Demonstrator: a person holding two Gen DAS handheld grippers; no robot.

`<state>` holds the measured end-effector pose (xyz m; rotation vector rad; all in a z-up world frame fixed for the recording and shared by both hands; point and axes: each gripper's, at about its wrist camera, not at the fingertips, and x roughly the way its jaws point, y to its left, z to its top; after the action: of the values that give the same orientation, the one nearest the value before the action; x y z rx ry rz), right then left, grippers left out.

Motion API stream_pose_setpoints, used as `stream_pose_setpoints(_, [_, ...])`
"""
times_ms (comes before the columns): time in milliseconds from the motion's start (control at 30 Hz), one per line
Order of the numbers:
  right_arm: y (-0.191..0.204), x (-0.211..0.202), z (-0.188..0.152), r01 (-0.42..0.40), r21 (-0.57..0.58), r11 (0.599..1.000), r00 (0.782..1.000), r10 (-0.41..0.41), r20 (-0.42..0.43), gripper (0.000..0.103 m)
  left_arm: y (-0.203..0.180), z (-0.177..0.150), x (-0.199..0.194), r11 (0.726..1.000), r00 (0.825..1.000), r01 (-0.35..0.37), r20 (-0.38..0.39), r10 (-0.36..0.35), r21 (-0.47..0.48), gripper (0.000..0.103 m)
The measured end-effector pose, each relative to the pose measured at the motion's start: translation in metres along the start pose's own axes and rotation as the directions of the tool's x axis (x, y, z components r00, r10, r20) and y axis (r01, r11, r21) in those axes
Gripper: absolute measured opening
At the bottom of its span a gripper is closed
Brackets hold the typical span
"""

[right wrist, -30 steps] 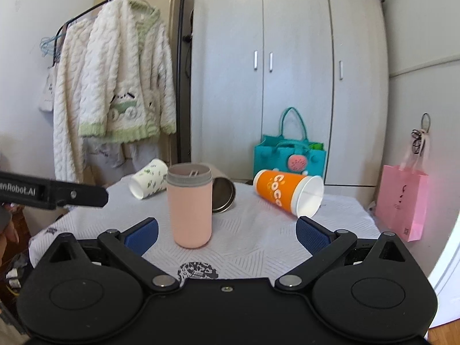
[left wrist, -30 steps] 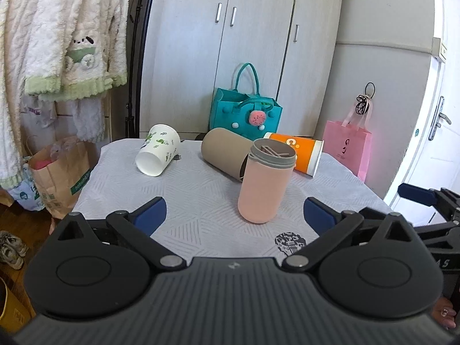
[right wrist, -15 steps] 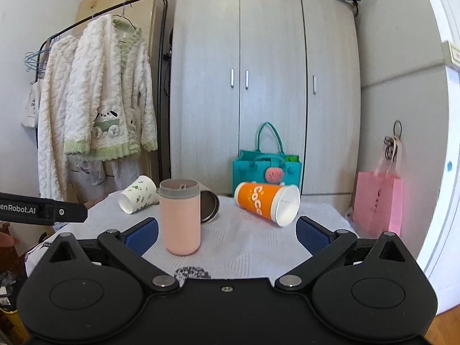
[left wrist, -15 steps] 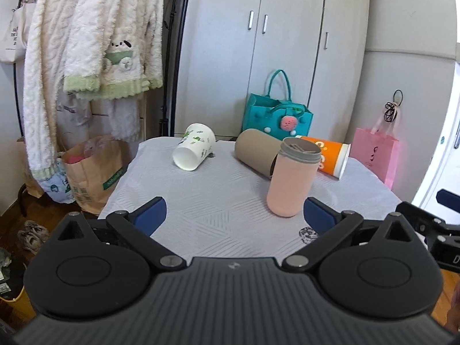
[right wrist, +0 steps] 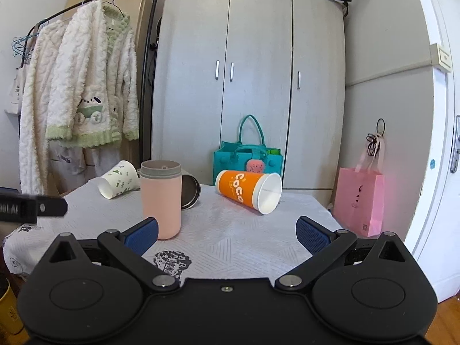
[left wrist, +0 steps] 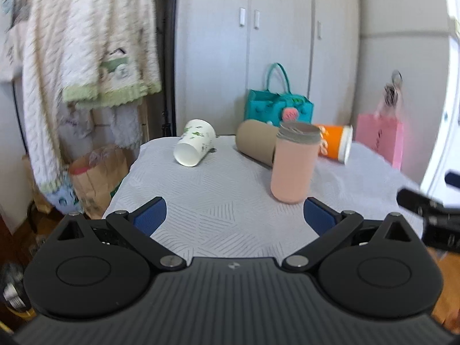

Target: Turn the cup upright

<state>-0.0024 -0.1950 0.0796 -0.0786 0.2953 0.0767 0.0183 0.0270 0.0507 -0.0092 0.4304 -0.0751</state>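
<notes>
Your pink cup (right wrist: 161, 201) with a gray lid stands tall on the table (right wrist: 230, 230), left of the orange cup (right wrist: 247, 191). Your left gripper (left wrist: 234, 215) and right gripper (right wrist: 227, 234) are spread wide, holding nothing.

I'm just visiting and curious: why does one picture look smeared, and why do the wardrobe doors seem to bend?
Left wrist view: motion blur smears the hanging robe and the pink cup. Right wrist view: sharp, with the orange cup crisp. Both views: the fisheye lens bows the wardrobe and darkens the corners; daylight is soft, without harsh glare.
</notes>
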Motion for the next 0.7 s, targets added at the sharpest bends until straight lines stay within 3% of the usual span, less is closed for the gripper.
stream_pose_setpoints(200, [-0.001, 0.005, -0.005, 0.013, 0.01, 1.0, 1.0, -0.013, -0.015, 0.103, -0.002, -0.005, 0.004, 0.999, 1.0, 0.024, -0.006, -0.024, -0.022, 0.103])
stream_pose_setpoints(700, [-0.004, 0.009, -0.013, 0.037, 0.039, 0.999, 0.999, -0.036, -0.023, 0.103, 0.0, -0.015, 0.006, 0.998, 0.998, 0.027, 0.063, -0.023, -0.065, 0.103])
